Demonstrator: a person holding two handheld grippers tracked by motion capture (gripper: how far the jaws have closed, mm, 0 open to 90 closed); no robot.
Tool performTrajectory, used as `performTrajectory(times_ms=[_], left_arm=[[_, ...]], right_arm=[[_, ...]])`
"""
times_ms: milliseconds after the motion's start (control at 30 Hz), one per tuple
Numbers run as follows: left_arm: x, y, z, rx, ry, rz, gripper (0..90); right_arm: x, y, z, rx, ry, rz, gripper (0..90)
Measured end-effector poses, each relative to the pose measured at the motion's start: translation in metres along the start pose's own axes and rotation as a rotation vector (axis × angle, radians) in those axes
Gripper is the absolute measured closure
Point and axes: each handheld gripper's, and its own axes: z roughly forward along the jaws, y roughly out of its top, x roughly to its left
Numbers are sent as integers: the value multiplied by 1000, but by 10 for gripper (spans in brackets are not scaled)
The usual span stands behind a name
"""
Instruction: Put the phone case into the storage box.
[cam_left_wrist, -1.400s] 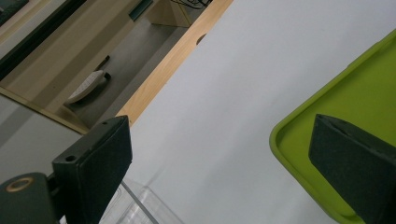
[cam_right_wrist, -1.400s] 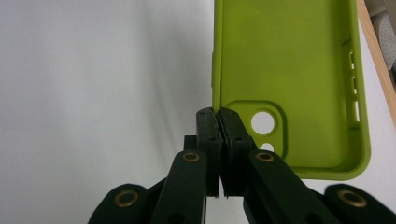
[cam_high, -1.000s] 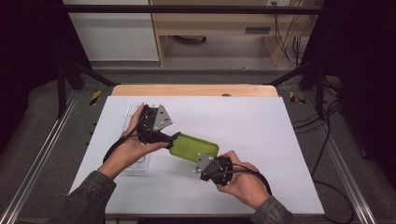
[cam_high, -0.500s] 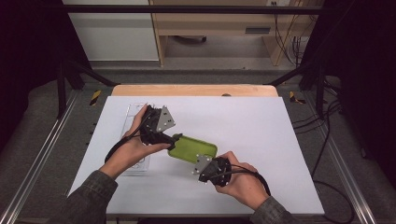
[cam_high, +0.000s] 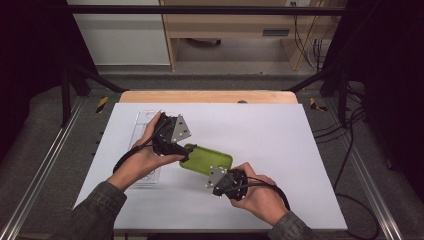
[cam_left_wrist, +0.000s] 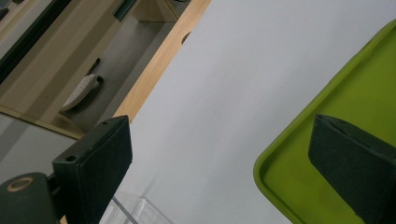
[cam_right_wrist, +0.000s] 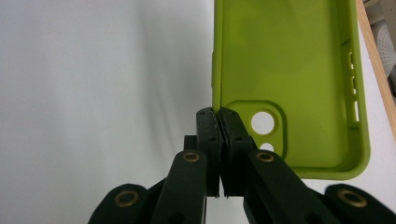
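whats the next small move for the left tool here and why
Probably close the left tool on the green phone case: its jaws stand wide open with one pad inside the case and the corner wall between them, while the right tool is already pinched shut on the opposite rim.

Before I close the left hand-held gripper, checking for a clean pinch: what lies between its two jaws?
In the left gripper view, the rim of the green phone case and bare white table lie between the open jaws.

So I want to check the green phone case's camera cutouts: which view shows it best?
The right gripper view: the green phone case shows cutouts and inner face. The high view shows it small; the left gripper view shows one corner.
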Motion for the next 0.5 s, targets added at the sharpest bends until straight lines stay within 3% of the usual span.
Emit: performTrajectory(times_ms=[500], left_arm=[[1,5,0,21,-16,49,92]], right_arm=[[1,3,1,4,-3,-11,880]])
